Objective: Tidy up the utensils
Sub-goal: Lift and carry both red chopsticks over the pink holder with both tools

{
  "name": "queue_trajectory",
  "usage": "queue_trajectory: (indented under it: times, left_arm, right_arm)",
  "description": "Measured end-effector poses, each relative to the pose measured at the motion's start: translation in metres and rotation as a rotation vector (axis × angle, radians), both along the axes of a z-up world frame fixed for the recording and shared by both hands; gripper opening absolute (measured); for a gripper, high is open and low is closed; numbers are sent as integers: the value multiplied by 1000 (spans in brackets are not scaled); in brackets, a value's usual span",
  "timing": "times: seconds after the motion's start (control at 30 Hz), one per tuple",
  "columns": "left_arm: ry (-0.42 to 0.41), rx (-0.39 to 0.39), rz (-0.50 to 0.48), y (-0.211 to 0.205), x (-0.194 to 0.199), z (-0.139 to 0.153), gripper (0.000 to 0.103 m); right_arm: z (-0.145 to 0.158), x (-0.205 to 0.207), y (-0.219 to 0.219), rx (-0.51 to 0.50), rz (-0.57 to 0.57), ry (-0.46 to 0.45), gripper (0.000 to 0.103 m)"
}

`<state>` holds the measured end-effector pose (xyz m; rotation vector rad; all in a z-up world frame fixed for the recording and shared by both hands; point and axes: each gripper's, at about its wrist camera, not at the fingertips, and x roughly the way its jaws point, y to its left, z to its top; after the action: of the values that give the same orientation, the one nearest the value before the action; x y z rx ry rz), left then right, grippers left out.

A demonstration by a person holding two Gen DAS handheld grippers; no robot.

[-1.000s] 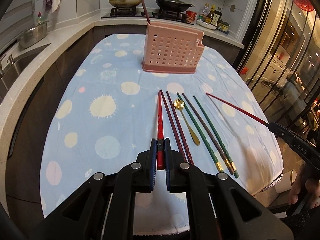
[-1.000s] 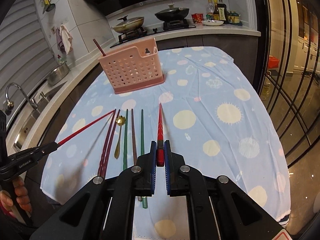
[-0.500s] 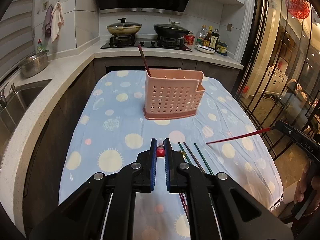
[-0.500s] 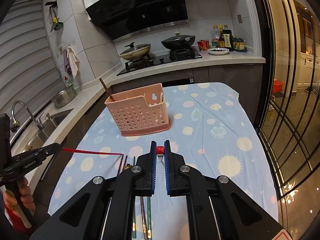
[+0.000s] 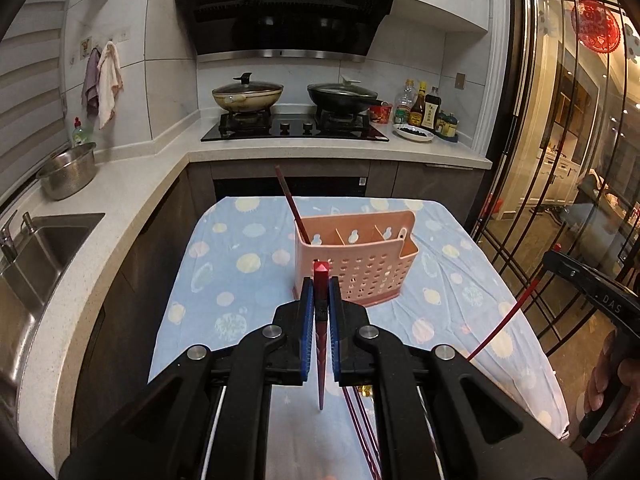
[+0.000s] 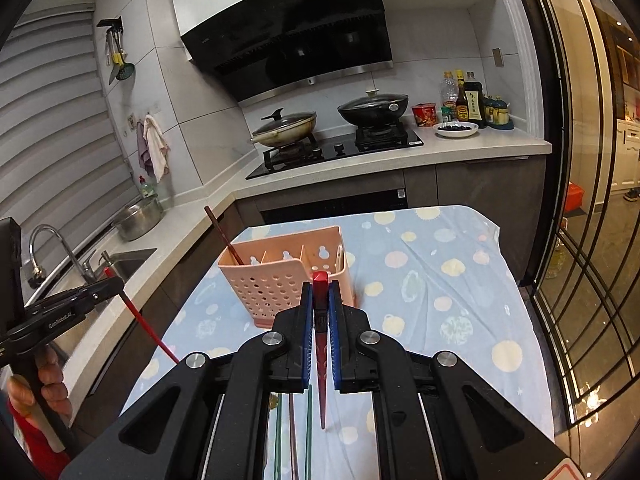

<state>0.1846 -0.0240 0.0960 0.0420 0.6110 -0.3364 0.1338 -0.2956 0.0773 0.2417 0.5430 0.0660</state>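
One dark chopstick (image 5: 289, 204) stands in the pink basket (image 5: 362, 276). Each gripper's fingers are clamped on a red chopstick (image 5: 320, 332), held above the worktop (image 5: 224, 280). More chopsticks (image 6: 294, 432) lie there, waiting.

I see a pale blue tablecloth (image 5: 248, 280) dotted with cream, yellow and pink circles over the surface. Beyond my fingers (image 5: 307, 320), black with blue pads, stands a pink perforated caddy (image 5: 360, 276). Each pair pinches a red chopstick (image 5: 320, 320).
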Motion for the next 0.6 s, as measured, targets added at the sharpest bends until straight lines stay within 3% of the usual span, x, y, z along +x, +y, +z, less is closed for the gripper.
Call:
queue_trajectory:
  times: [0.6]
  left_arm:
    - [-240,-49,-29,-33,72,116,7]
  right_arm:
    - [96,101,-8,-29,-3,-178,7]
